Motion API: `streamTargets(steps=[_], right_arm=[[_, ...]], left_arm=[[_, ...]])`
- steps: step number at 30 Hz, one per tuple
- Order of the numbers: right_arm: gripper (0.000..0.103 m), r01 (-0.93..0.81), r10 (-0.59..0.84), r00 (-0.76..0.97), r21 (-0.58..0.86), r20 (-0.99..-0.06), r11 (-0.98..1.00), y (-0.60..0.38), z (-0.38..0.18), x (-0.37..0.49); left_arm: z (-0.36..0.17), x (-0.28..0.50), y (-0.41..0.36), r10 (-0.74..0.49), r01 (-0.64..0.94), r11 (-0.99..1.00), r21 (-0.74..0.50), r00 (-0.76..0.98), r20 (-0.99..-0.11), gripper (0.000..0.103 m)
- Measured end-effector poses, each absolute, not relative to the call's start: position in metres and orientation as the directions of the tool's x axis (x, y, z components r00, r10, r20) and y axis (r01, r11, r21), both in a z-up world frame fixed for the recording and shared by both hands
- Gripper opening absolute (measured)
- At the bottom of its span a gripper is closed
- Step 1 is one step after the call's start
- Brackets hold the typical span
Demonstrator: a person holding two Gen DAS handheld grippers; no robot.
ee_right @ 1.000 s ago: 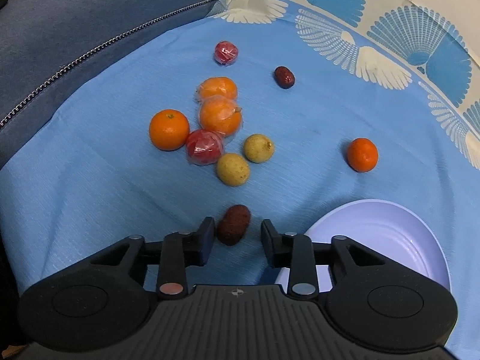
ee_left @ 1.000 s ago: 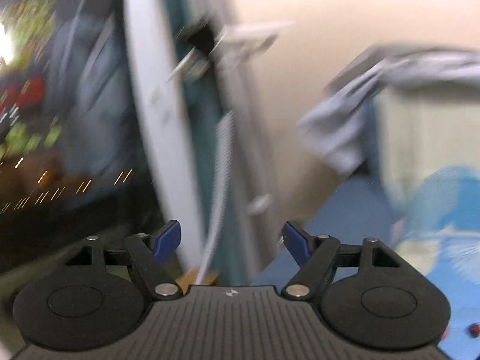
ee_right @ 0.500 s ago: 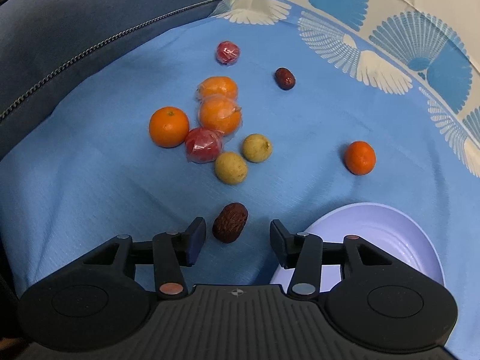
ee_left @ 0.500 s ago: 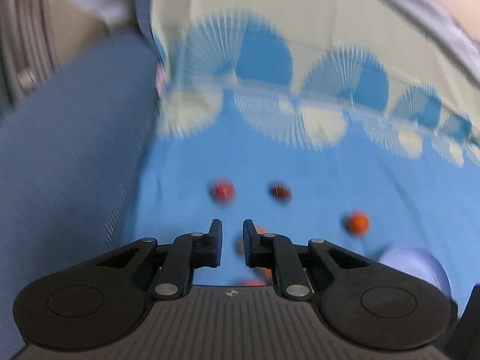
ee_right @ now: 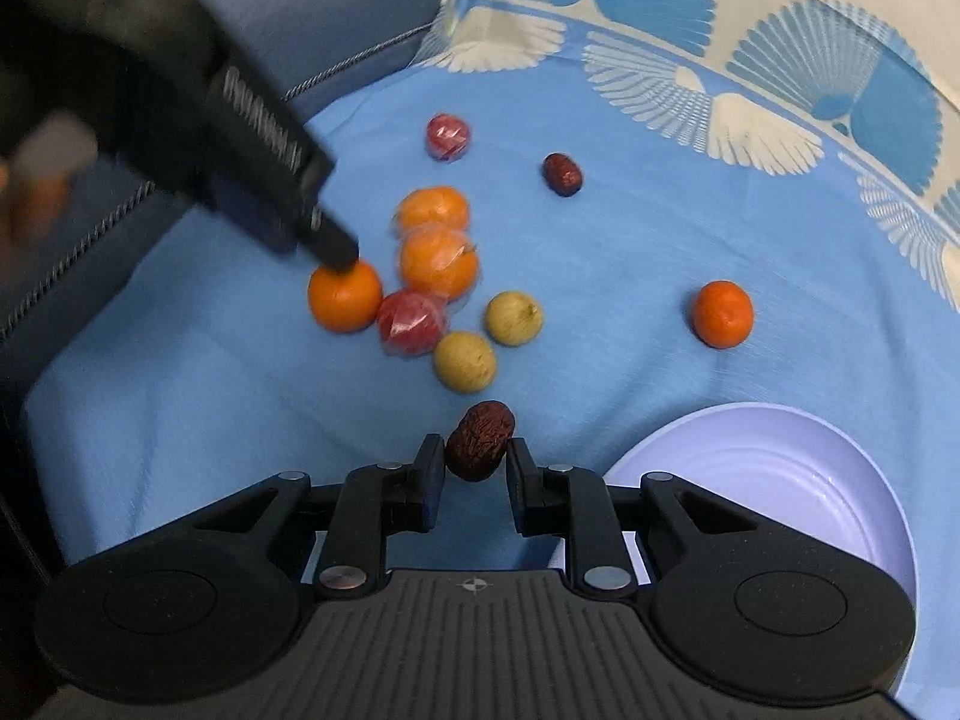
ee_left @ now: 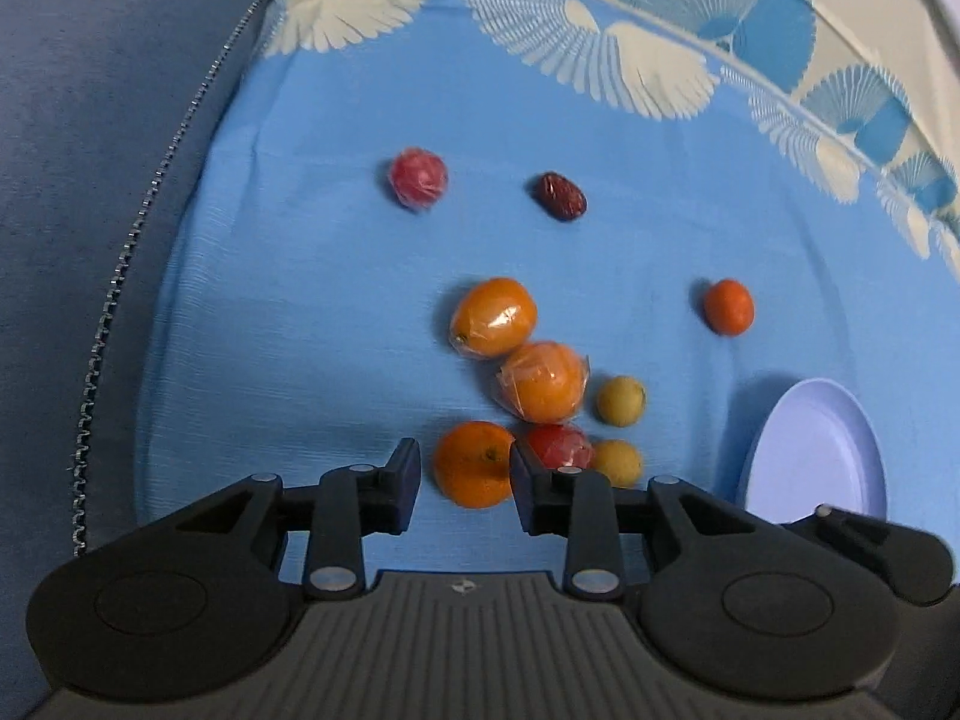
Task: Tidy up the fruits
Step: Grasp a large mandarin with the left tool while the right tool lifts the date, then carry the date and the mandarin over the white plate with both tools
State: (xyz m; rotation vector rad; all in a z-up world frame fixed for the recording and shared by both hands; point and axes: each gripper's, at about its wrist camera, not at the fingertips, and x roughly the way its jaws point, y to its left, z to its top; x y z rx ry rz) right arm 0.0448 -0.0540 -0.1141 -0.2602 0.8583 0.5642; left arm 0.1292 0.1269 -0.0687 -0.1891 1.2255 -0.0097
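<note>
My right gripper (ee_right: pixel 474 465) is shut on a wrinkled dark red date (ee_right: pixel 480 441), low over the blue cloth and beside the lilac plate (ee_right: pixel 780 480). My left gripper (ee_left: pixel 465 468) points down over a bare orange (ee_left: pixel 471 465). Its jaws are opening, the orange shows between the fingertips, and the pads are not pressing it. In the right wrist view the left gripper (ee_right: pixel 339 255) hangs at the top of that orange (ee_right: pixel 345 297). Around it lie two wrapped oranges (ee_left: pixel 543 381), a wrapped red fruit (ee_left: pixel 561 447) and two yellow-green fruits (ee_left: pixel 621 401).
Farther back lie another wrapped red fruit (ee_left: pixel 419 176), a second date (ee_left: pixel 561 195) and a small mandarin (ee_left: pixel 728 307) to the right. A dark blue cushion with a zip (ee_left: pixel 90 180) borders the cloth on the left. The cloth's fan-patterned edge (ee_left: pixel 660 30) runs along the back.
The left gripper swung down from facing the room to over the fruit; its jaws narrowed, then widened somewhat. The right gripper's jaws widened, then shut on the wrinkled date.
</note>
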Motion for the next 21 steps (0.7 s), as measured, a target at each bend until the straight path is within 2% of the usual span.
streamTargets(steps=[6,14,21], right_arm=[[0.023,-0.534,0.394,0.523,0.070,-0.756,0.843,-0.061,-0.110,0.049],[0.023,-0.514,0.407,0.537,0.096,-0.739,0.852,-0.071,-0.100,0.046],[0.023,-0.450,0.405,0.621,0.118,-0.672,0.885,-0.107,-0.052,0.039]], left_arm=[[-0.084,0.135,0.121,-0.130,-0.075,0.984,-0.161,0.311,-0.941,0.041],[-0.072,0.129,0.122,-0.098,-0.091,0.986,-0.143,0.382,-0.919,0.037],[-0.026,0.100,0.112,0.028,-0.101,0.994,-0.039,0.590,-0.807,0.037]])
